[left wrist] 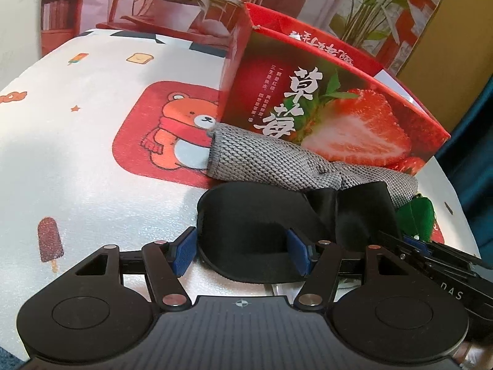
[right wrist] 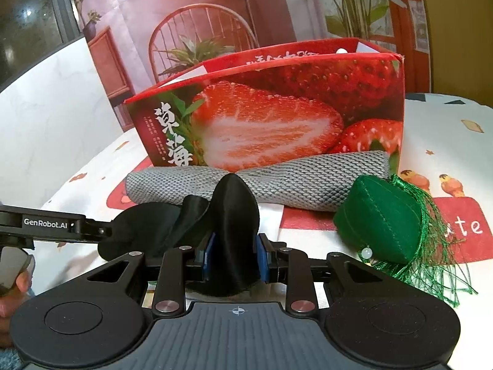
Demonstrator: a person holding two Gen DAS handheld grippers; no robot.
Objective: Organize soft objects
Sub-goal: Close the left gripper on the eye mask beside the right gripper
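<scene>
Right gripper [right wrist: 234, 256] pinches bunched black satin eye mask [right wrist: 234, 203], frame centre. Left gripper [left wrist: 243, 251] half-wide, astride mask's other lobe [left wrist: 246, 215], no squeeze. Strawberry box [right wrist: 277, 108] behind. Risk: slippery satin slides out during lift; trailing lobe drags grey cloth [right wrist: 308, 182].

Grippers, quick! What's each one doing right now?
Left gripper: open around one end of the black eye mask, not pinching it.
Right gripper: shut on the eye mask's other end.

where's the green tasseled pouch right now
In the right wrist view the green pouch lies on the tablecloth, low right, just right of the grey cloth roll before the strawberry box.
</scene>
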